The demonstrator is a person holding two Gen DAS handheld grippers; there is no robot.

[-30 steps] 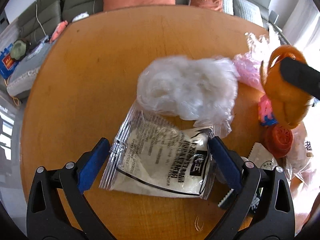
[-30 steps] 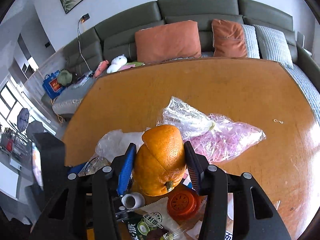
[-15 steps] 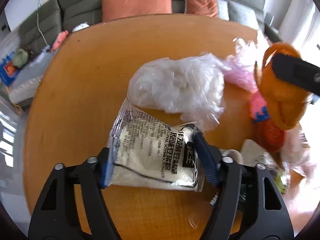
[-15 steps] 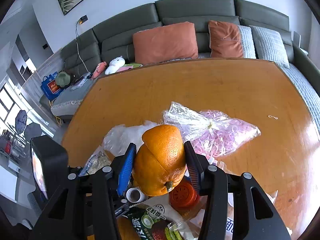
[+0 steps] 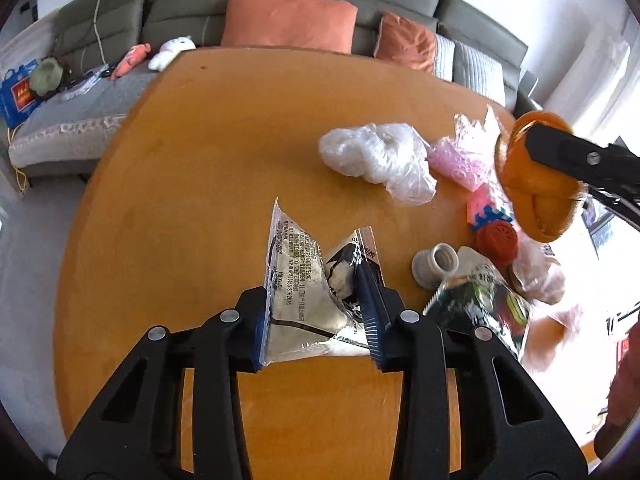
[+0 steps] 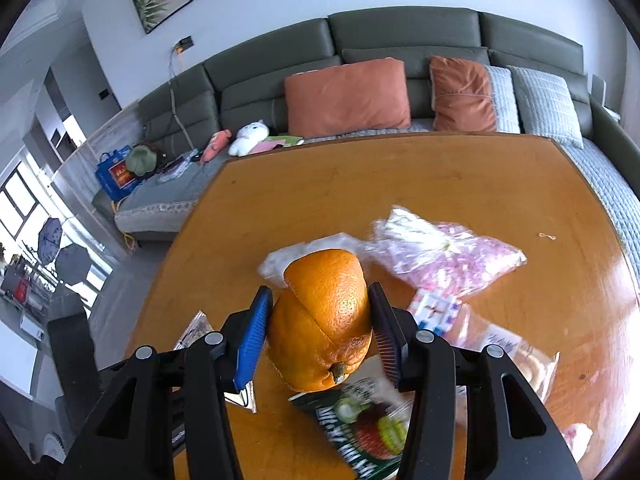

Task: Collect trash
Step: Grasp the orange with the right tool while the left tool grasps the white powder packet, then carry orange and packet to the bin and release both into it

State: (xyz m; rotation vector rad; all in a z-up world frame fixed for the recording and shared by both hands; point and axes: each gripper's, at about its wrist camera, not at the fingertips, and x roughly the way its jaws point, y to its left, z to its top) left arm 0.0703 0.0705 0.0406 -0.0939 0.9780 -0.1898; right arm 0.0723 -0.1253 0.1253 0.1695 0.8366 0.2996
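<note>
In the left wrist view my left gripper [image 5: 316, 300] has its jaws closing, and the pads press a clear packet of white powder [image 5: 296, 280] that is folded and crumpled between them, held just above the wooden table [image 5: 180, 200]. My right gripper [image 6: 320, 300] is shut on an orange peel shell [image 6: 324, 312] and holds it above the pile of litter. The same orange peel [image 5: 532, 196] shows at the right edge of the left wrist view, off the table.
On the table's right lie a crumpled clear bag [image 5: 376, 156], a pink bag [image 5: 460, 156], a pink and blue block [image 5: 486, 208], a red cap [image 5: 498, 240], a white bottle neck [image 5: 436, 266] and a green snack wrapper [image 6: 368, 428]. A sofa with cushions [image 6: 348, 96] stands behind.
The left jaws went from wide around the flat packet to pinching and folding it, and the packet has come up off the table. The right gripper rose and drew back with the orange peel.
</note>
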